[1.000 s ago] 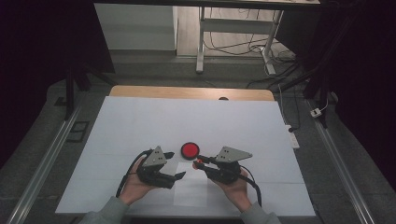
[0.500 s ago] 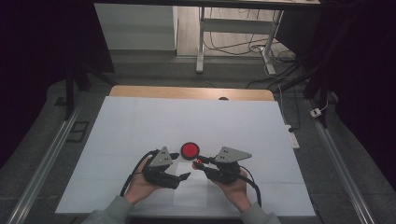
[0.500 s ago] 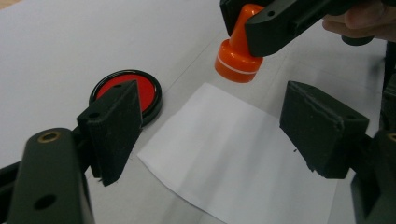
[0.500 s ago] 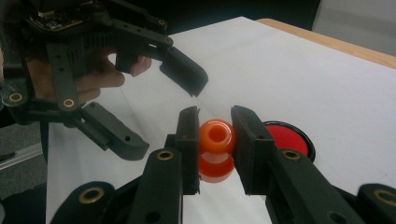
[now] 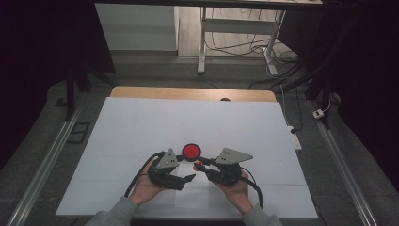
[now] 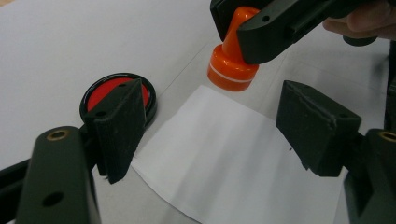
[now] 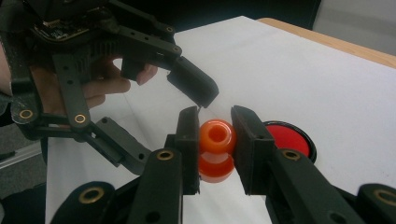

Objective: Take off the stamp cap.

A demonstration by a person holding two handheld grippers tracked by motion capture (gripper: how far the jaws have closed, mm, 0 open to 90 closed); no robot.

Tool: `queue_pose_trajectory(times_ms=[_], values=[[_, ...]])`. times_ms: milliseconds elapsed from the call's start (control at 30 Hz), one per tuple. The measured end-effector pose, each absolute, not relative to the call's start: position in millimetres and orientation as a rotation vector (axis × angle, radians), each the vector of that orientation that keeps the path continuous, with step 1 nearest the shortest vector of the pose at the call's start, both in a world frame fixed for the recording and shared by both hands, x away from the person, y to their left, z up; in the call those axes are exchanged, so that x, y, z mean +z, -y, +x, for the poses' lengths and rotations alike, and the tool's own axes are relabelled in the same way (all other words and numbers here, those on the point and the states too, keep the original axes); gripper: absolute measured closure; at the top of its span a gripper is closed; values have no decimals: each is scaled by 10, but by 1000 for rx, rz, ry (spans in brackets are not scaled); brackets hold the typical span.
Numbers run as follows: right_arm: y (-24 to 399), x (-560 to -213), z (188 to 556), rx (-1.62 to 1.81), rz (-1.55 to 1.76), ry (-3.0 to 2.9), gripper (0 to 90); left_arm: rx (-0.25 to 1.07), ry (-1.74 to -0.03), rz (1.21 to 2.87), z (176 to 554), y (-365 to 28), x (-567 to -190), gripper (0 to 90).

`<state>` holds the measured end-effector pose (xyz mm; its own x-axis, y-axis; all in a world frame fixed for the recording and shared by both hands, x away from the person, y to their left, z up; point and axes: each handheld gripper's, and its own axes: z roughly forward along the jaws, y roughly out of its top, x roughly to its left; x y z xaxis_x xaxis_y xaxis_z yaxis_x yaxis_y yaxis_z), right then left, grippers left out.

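An orange stamp (image 7: 216, 135) is clamped by its handle between the jaws of my right gripper (image 7: 215, 140), base down, a little above the table. In the high view the right gripper (image 5: 201, 165) holds it just in front of a round red ink pad (image 5: 191, 151) in a black case. My left gripper (image 6: 215, 135) stands open over a small white sheet of paper (image 6: 224, 158). Its jaws have just been closing a little, with nothing gripped between them. The stamp (image 6: 231, 67) hangs just beyond the sheet's far edge, with the ink pad (image 6: 105, 93) to the left.
The table (image 5: 141, 122) is covered in white, with a wooden edge (image 5: 188, 92) at the far side. Metal rails (image 5: 51, 155) run along both sides. Beyond the table are a desk frame (image 5: 203, 42) and loose cables (image 5: 282, 61) on the floor.
The left gripper has edged slightly toward the right gripper and the stamp. The right gripper and the stamp have stayed in place.
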<state>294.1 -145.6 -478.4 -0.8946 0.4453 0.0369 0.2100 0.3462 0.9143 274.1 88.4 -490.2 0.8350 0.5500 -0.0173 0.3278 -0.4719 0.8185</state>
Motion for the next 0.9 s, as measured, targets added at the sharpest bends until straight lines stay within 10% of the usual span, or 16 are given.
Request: queue_pose_trajectory(times_ms=[900], values=[[1452, -4785, 2939, 1572, 590, -2389, 717, 336, -605, 2158, 2794, -676, -4976, 385]])
